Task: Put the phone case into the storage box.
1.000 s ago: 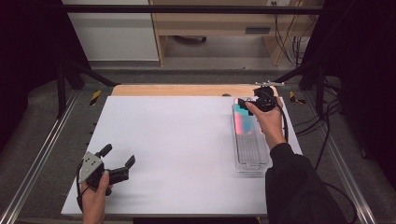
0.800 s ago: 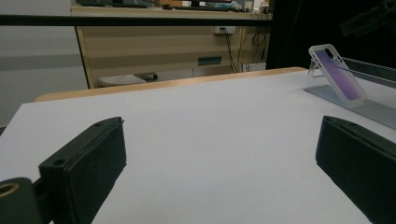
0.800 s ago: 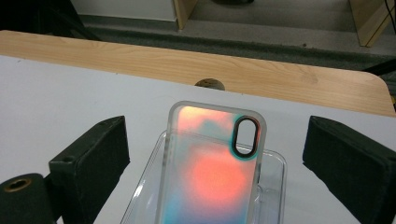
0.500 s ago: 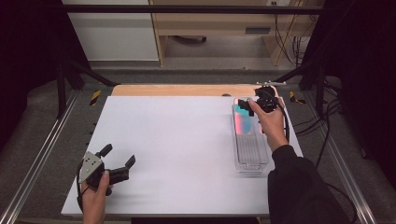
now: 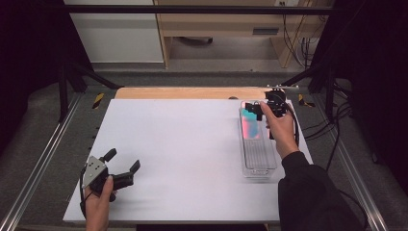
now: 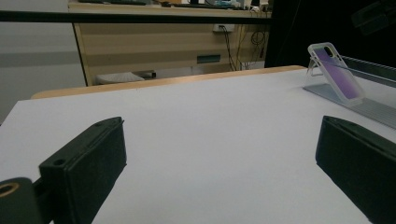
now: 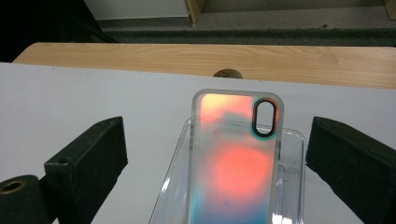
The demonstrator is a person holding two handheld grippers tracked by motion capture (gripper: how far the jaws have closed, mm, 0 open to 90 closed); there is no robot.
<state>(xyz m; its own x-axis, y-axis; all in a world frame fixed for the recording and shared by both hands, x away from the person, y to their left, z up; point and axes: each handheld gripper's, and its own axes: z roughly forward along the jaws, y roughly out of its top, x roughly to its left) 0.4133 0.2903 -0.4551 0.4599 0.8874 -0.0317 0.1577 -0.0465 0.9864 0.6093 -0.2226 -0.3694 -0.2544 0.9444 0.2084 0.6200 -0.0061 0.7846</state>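
the right tool (image 5: pixel 257 111) hung over the far end of the clear tray (image 5: pixel 260 166), its jaws spread wide and holding nothing. in the right gripper view the phone case (image 7: pixel 236 158) stood between the two jaws without touching either, leaning upright inside the tray with its camera cut-out at the top; its back glowed orange and teal. the tray lay lengthwise near the right edge of the white worktop (image 5: pixel 183 139), with a strip of bare wood beyond the sheet. the left tool (image 5: pixel 120 166) rested at the near left corner of the worktop, well apart from the tray, its jaws also wide and empty. from the left gripper view the case (image 6: pixel 336 72) showed purple, tilted back in the tray.
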